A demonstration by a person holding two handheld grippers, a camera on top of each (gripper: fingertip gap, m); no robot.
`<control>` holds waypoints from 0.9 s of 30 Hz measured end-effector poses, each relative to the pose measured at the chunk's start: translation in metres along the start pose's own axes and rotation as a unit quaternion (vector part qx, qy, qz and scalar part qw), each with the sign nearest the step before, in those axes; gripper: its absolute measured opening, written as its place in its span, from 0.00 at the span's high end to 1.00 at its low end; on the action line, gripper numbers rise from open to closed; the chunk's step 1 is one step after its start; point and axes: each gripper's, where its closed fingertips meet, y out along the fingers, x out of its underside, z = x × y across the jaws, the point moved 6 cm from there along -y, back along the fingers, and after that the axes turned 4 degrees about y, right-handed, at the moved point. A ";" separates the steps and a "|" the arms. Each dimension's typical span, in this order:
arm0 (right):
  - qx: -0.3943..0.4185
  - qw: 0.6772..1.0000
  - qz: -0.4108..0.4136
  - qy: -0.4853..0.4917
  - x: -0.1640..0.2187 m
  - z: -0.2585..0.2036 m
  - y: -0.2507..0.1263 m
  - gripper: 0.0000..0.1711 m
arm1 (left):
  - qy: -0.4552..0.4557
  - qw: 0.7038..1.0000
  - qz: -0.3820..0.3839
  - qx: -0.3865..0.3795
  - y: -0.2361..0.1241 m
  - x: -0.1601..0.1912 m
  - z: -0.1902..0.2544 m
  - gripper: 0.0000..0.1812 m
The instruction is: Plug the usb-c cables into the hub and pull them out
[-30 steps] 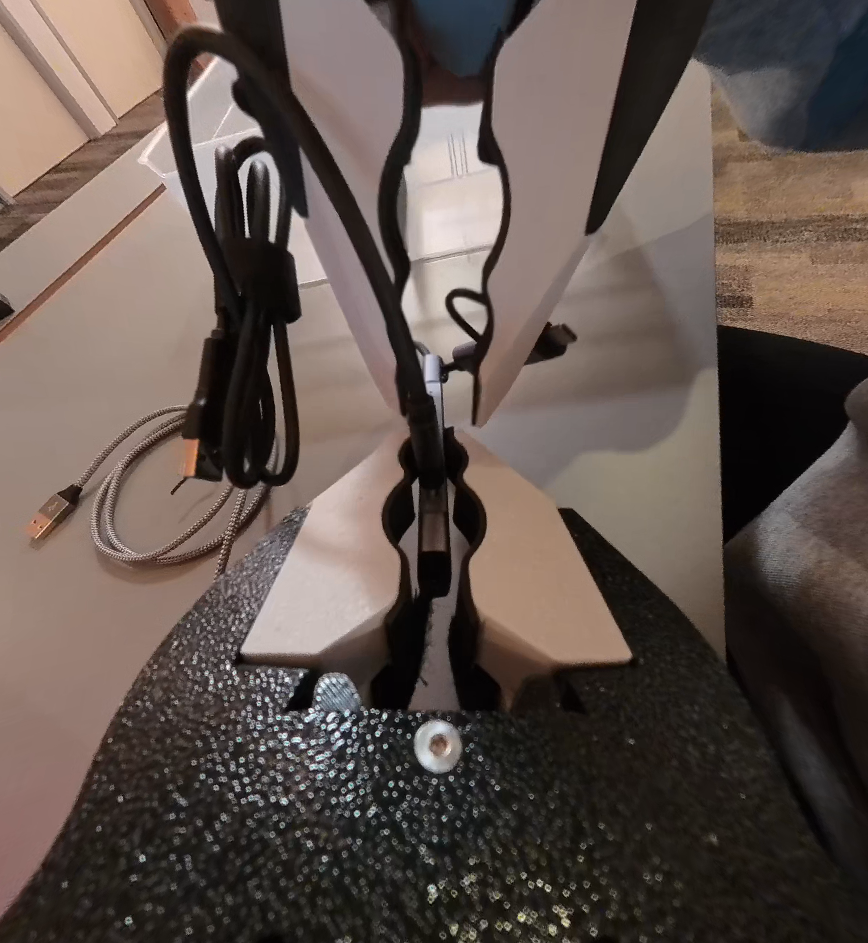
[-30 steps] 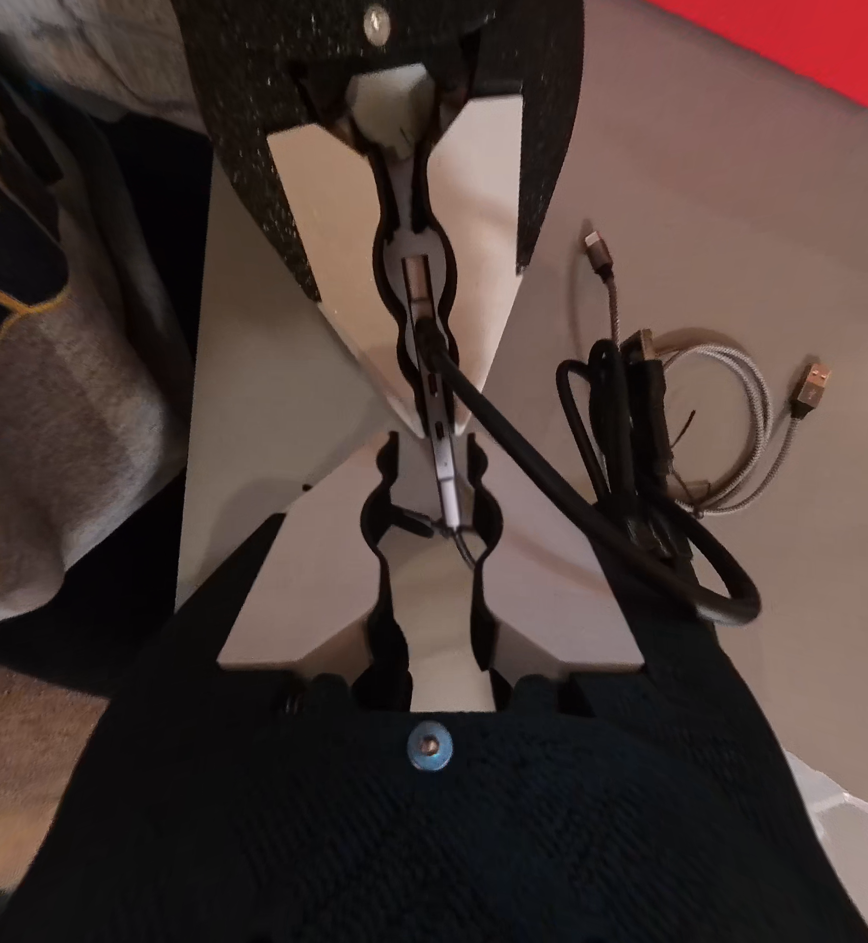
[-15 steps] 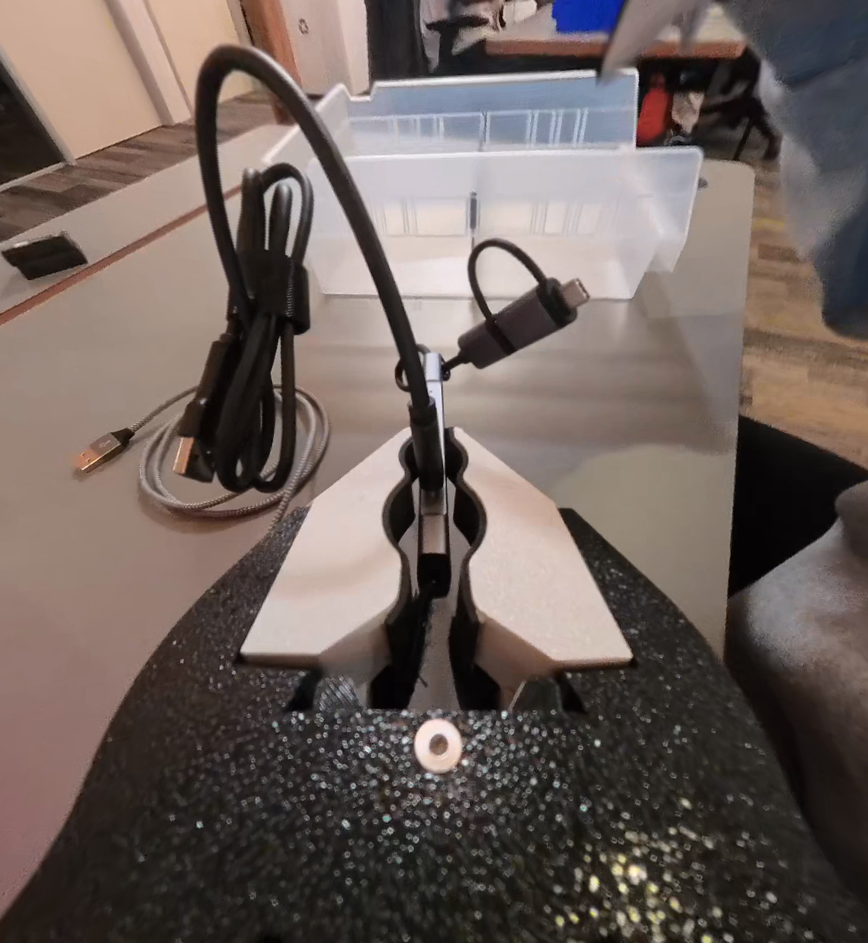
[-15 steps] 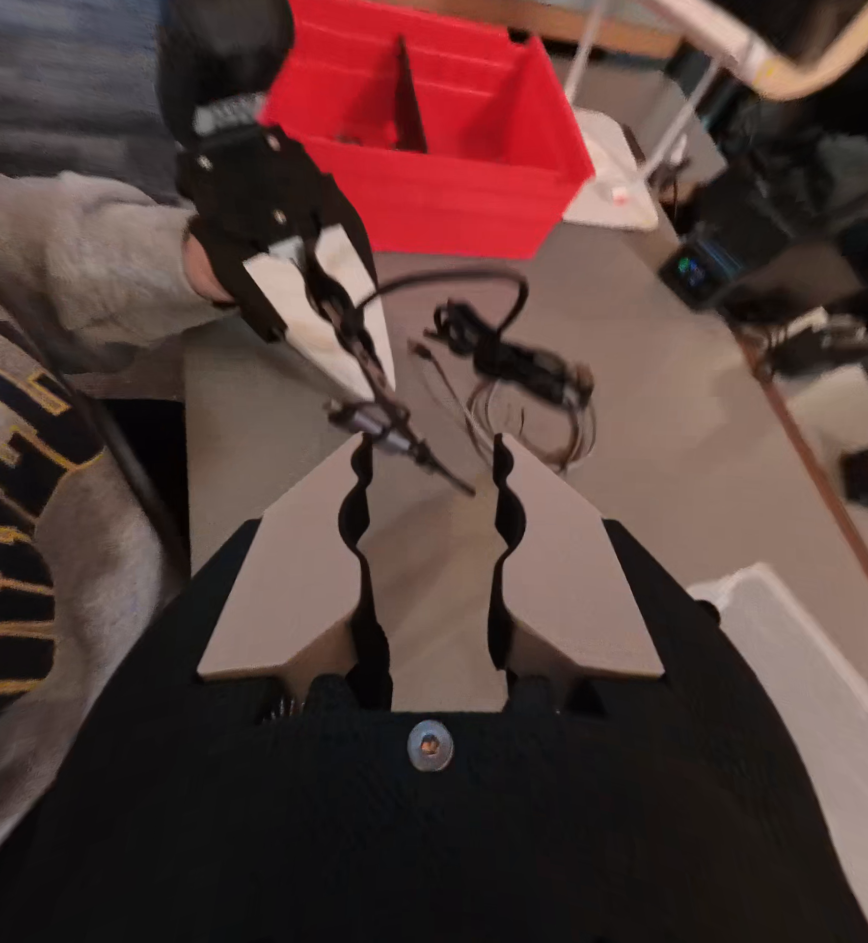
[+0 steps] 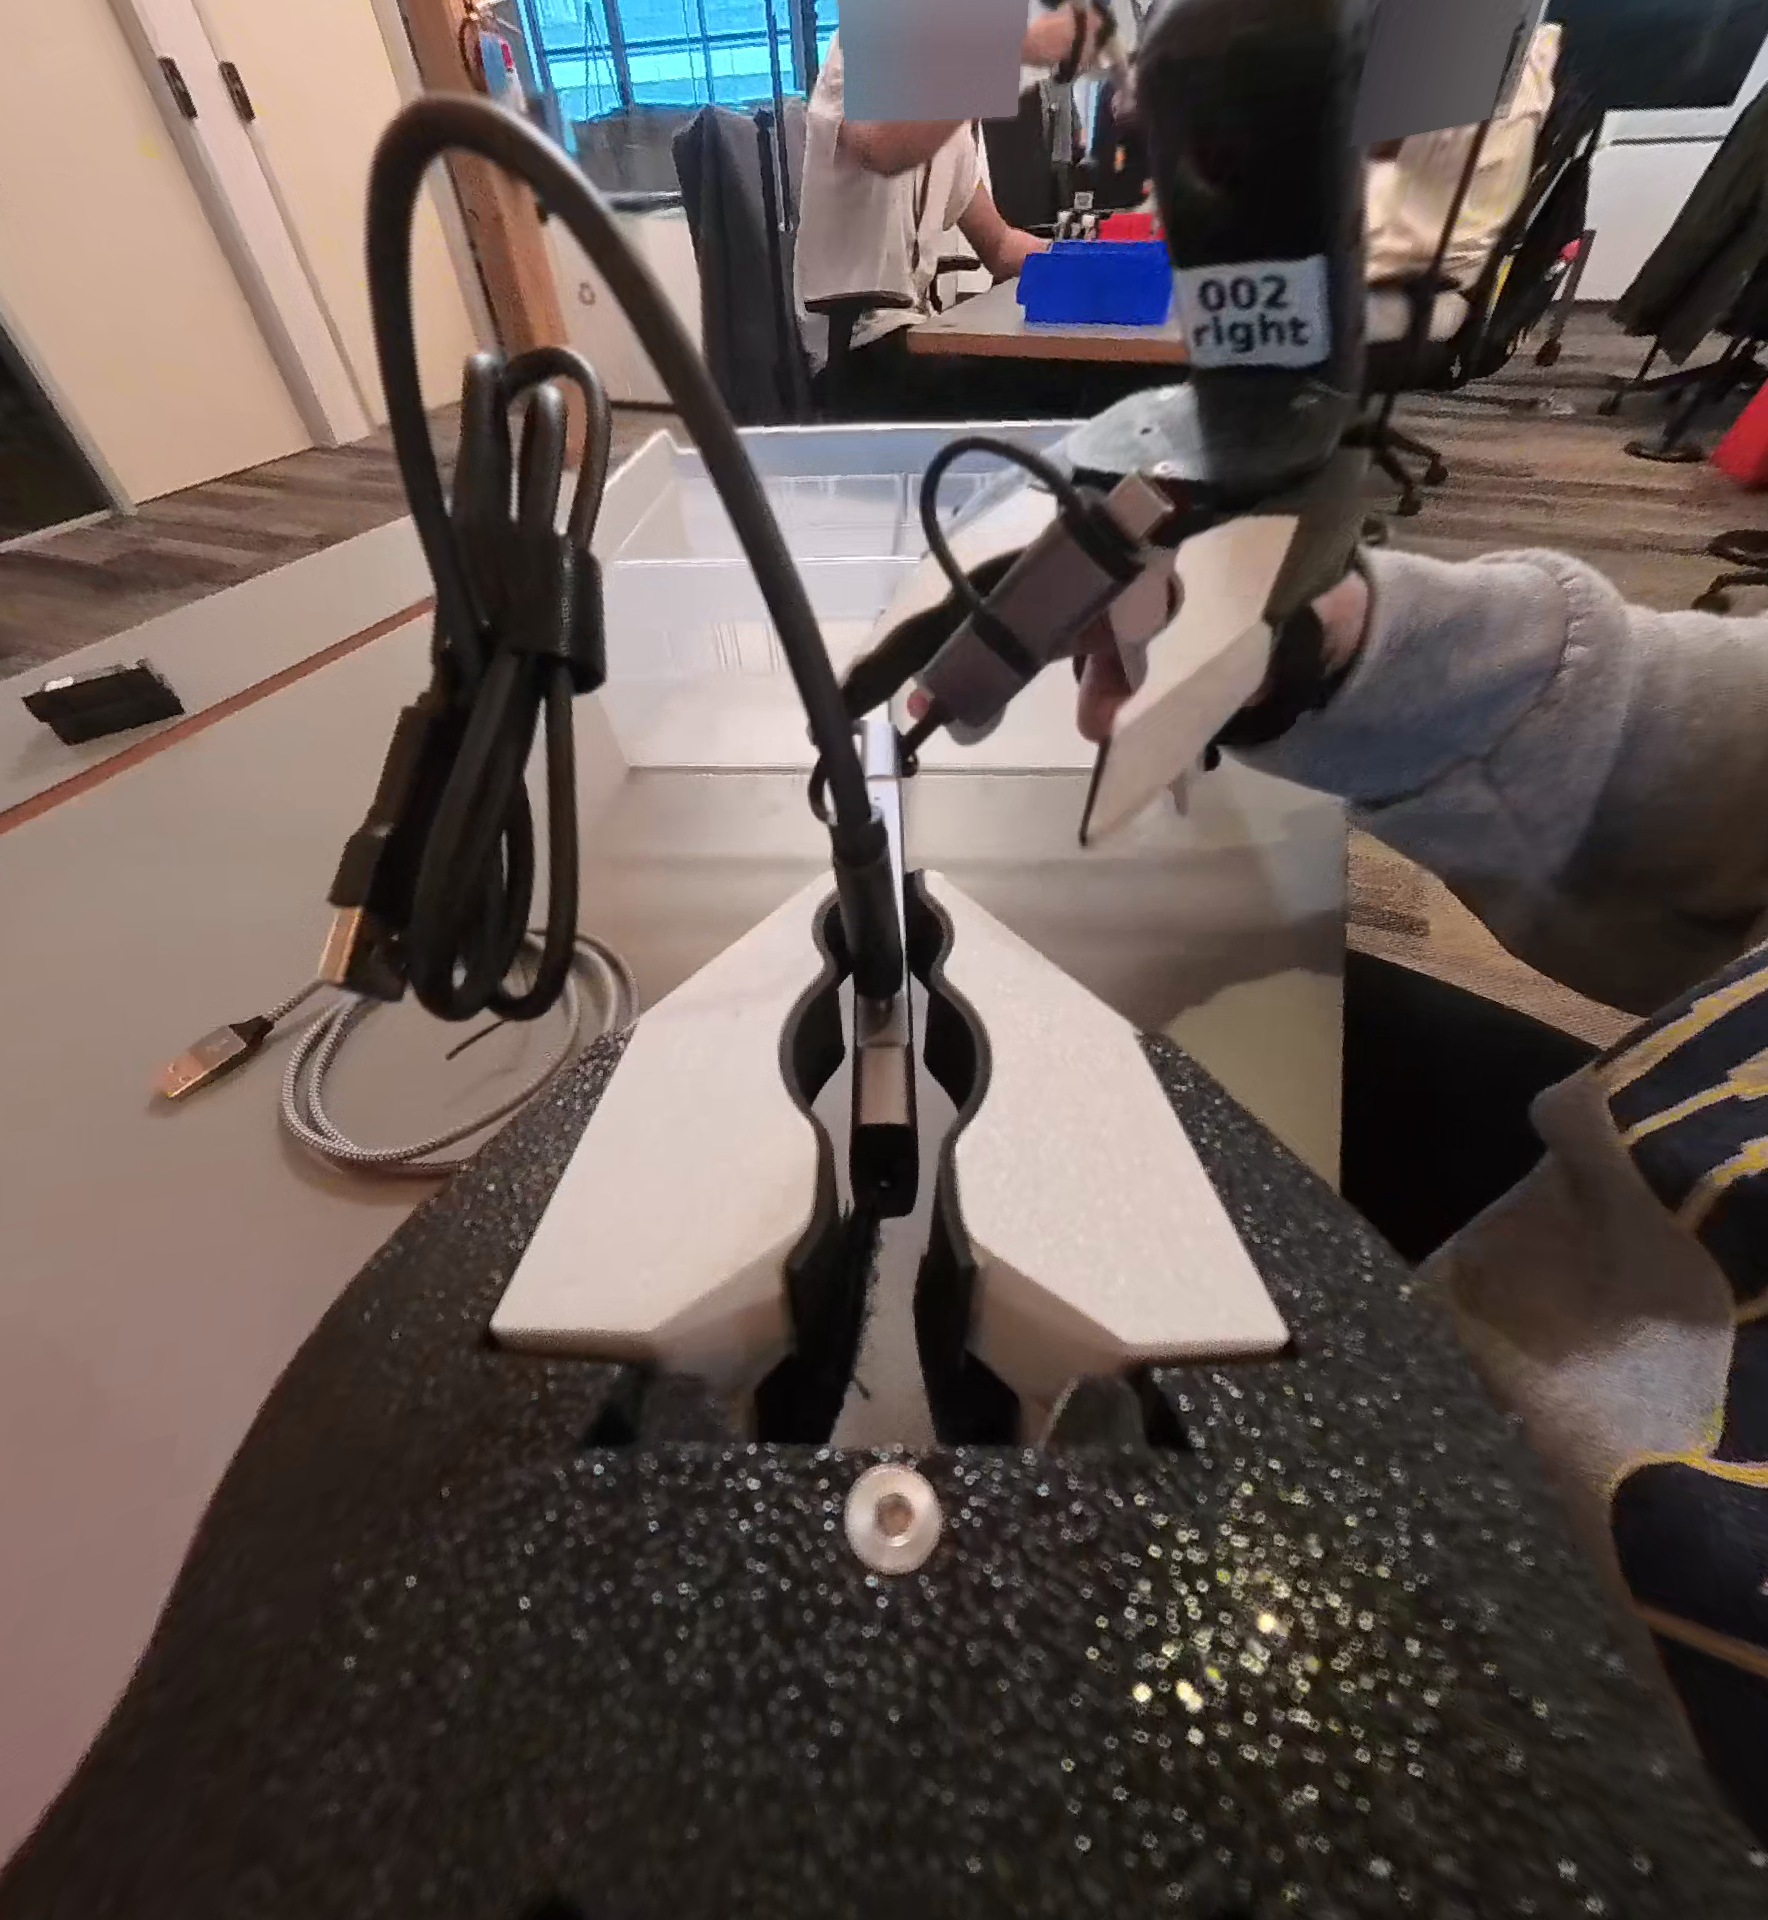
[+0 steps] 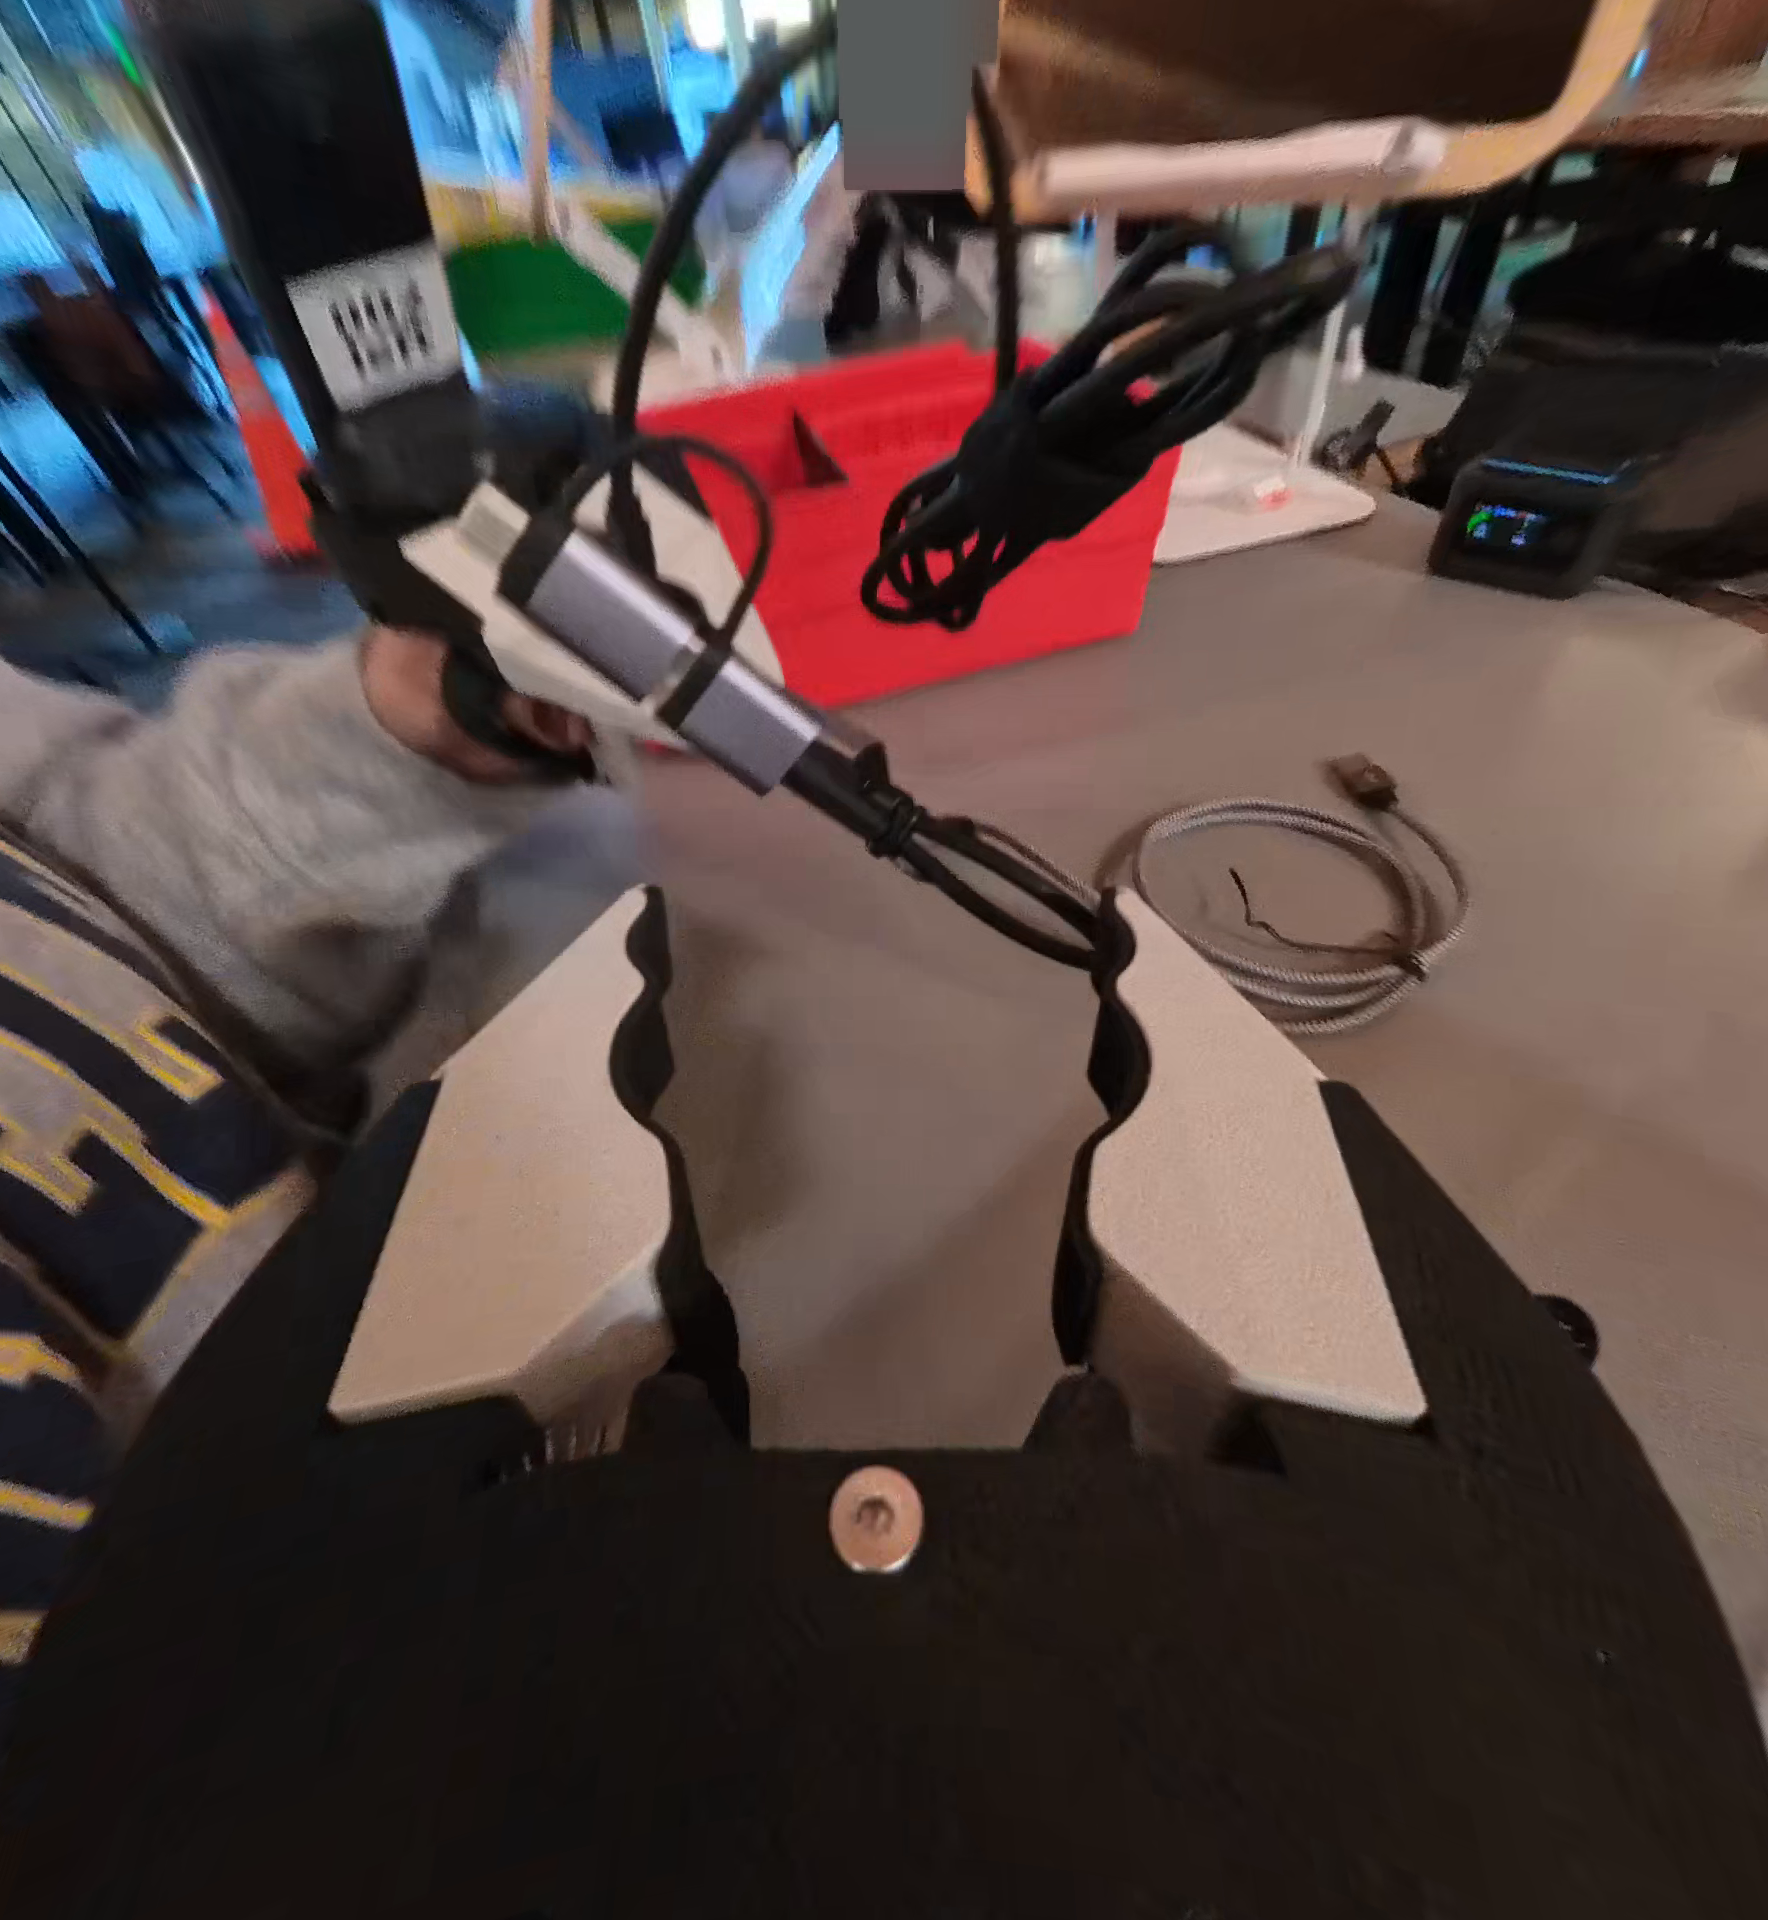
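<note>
Hub [image 5: 881, 1060] placement had not shifted: you held the slim silver bar edge-on in the left gripper [image 5: 885, 904], whose fingers were pressed in against its two faces, lifted above the grey table [image 5: 132, 1039]. What changed was your other hand. A second earlier the right gripper [image 6: 885, 914] was nose to nose with the left one, its fingers around the far end of the hub; by this moment you had backed it off to the side, with its jaws spread wide and nothing between them. The black cable [image 5: 651, 312] stayed in the hub through that retreat, arching up from its plug just past your left fingertips and dropping into a strapped bundle [image 5: 506, 675] that hung in the air on the left. That suggests the plug was seated and one insertion was done, though how deep it sat could not be read from either view. The hub's own grey plug [image 6: 651, 644] on its short lead dangled free in front of the open right jaws, and its lead passed just beside one right fingertip; whether they touched was unclear. A braided cable [image 5: 423, 1122] lay coiled on the table below the bundle, untouched. With your right hand free, the next call was either that cable or pulling the black one back out.
</note>
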 end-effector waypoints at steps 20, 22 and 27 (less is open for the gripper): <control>-0.175 0.966 -0.084 -0.171 -0.017 -0.038 0.005 0.94 | 0.037 0.992 0.021 0.119 0.006 -0.010 0.032 0.96; -0.182 0.967 -0.071 -0.164 -0.018 -0.038 0.003 0.95 | 0.019 0.990 0.037 0.131 0.005 -0.011 0.032 0.95; -0.160 0.970 -0.061 -0.172 -0.016 -0.031 -0.003 0.96 | -0.013 0.988 0.056 0.143 -0.002 -0.011 0.026 0.88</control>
